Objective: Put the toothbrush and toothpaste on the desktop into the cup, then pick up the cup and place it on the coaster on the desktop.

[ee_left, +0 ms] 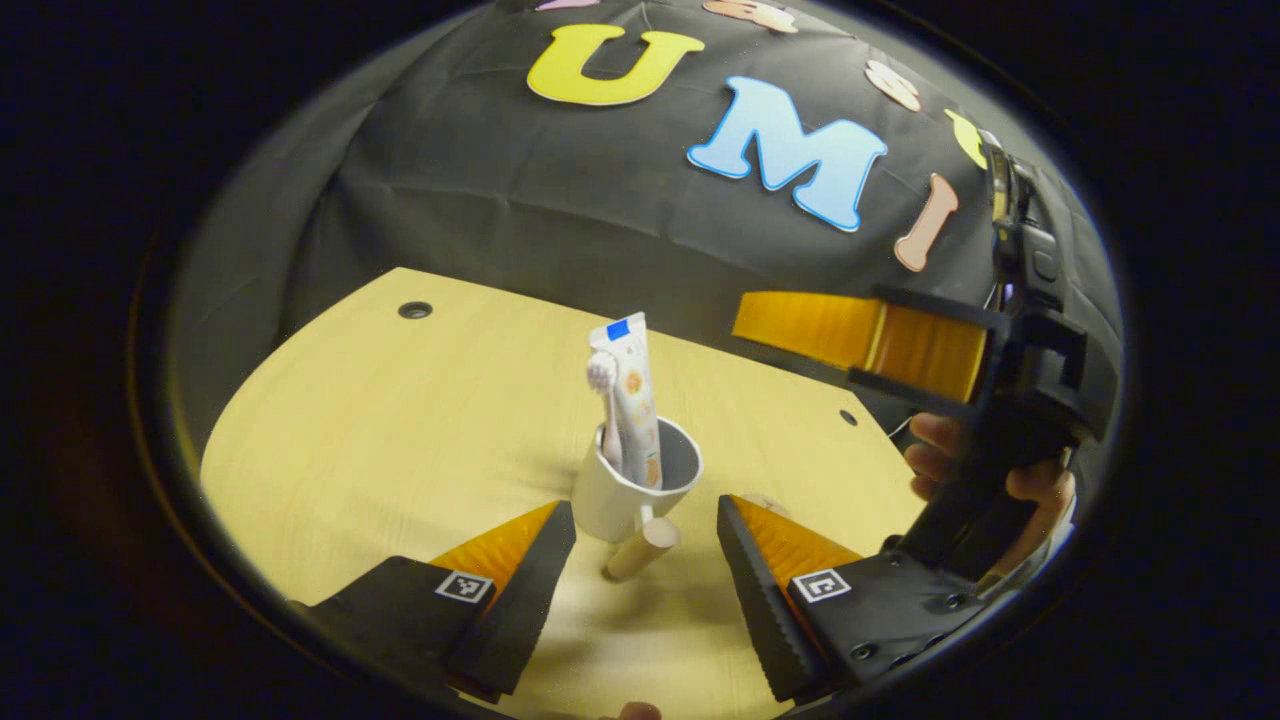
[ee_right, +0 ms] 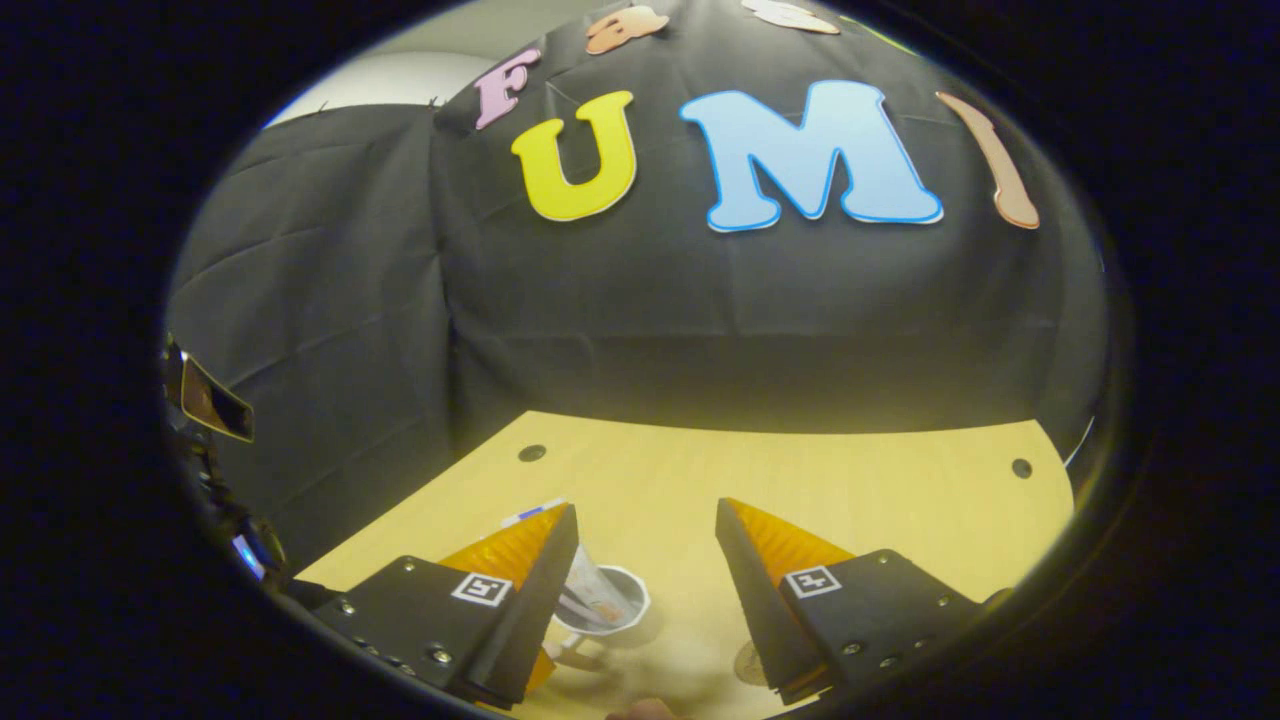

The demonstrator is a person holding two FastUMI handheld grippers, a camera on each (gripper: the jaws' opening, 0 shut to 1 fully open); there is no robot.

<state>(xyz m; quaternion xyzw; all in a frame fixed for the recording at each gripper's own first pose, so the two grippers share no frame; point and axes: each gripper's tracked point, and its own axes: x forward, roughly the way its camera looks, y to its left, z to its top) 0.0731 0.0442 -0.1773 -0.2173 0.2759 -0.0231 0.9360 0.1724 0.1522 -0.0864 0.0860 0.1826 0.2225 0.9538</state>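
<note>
Cup (ee_left: 620, 495): lower centre of the left gripper view, upright on the counter (ee_left: 400, 440), toothbrush (ee_left: 604, 390) and toothpaste (ee_left: 632, 385) standing in it, long axes near vertical, leaning slightly.
Handle (ee_left: 645, 548): sticks out toward the camera; likeliest place to grip.
Handling: probably rigid, smooth, top-heavy (tube could tip).
Left hand-held gripper (ee_left: 645, 560): fingers apart, flanking the handle, not touching.
Right hand-held gripper (ee_right: 645, 570): fingers apart, above the cup.

The desktop (ee_left: 400, 430) looks like pale wood laminate, smooth with a faint grain and a soft sheen. The cup (ee_left: 625, 500) seems glazed ceramic, smooth and white, with a wooden-looking handle (ee_left: 643, 549). The toothpaste (ee_left: 632, 390) is a glossy printed plastic tube. The booth wall (ee_right: 700, 320) is matt, creased black cloth.
</note>
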